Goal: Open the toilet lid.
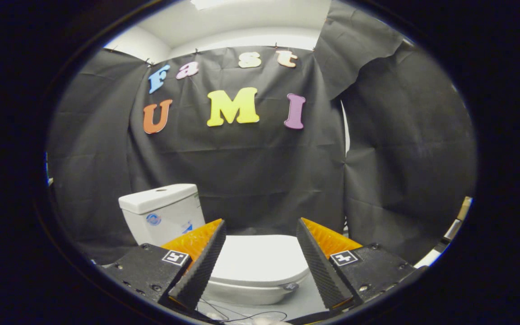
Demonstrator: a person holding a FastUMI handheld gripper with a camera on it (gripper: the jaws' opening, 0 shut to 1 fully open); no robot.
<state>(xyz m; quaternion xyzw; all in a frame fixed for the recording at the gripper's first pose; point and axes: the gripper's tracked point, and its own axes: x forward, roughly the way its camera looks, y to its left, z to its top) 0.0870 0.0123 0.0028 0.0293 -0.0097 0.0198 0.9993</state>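
A white toilet stands below and ahead of me. Its lid (pixel 260 259) lies flat and closed over the bowl, seen between my two fingers. The white tank (pixel 160 212) rises behind it, beyond my left finger. My gripper (pixel 261 228) is open, its fingers spread wide and hovering above the lid without touching it. Nothing is held between the fingers.
The booth's black cloth wall (pixel 251 171) hangs close behind the toilet and wraps around to the right. A grey floor (pixel 303 300) shows beside the bowl, with thin wires (pixel 242 314) lying on it near my fingers.
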